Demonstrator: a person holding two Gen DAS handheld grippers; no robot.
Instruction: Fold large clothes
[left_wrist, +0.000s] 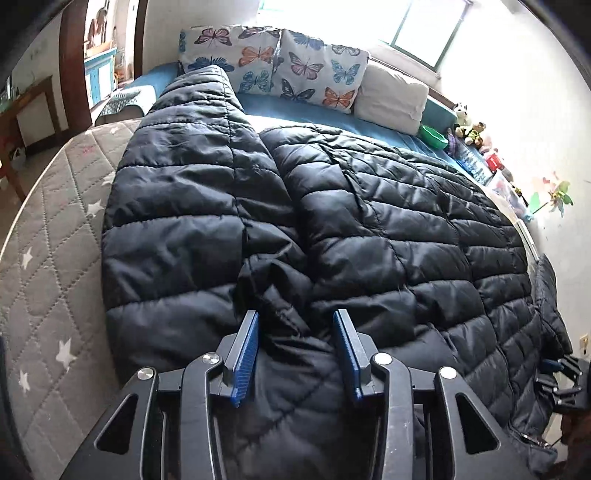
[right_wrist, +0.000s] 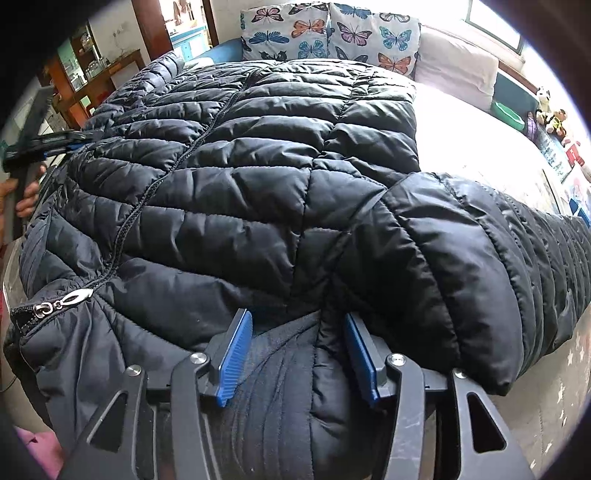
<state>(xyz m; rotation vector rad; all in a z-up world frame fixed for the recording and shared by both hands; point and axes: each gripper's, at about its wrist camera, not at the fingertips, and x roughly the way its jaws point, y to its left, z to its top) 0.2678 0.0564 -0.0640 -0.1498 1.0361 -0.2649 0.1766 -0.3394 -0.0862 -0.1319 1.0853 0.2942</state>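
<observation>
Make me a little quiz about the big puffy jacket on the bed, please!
1. True or false: the black puffer jacket lies on a bare wooden floor.
2. What is printed on the two pillows at the head of the bed?
A. stars B. butterflies C. stripes
3. Fill in: the metal zipper pull shows in the ___ wrist view.

Key: 1 false, it lies on the star-patterned mattress. 2 B. 3 right.
</observation>
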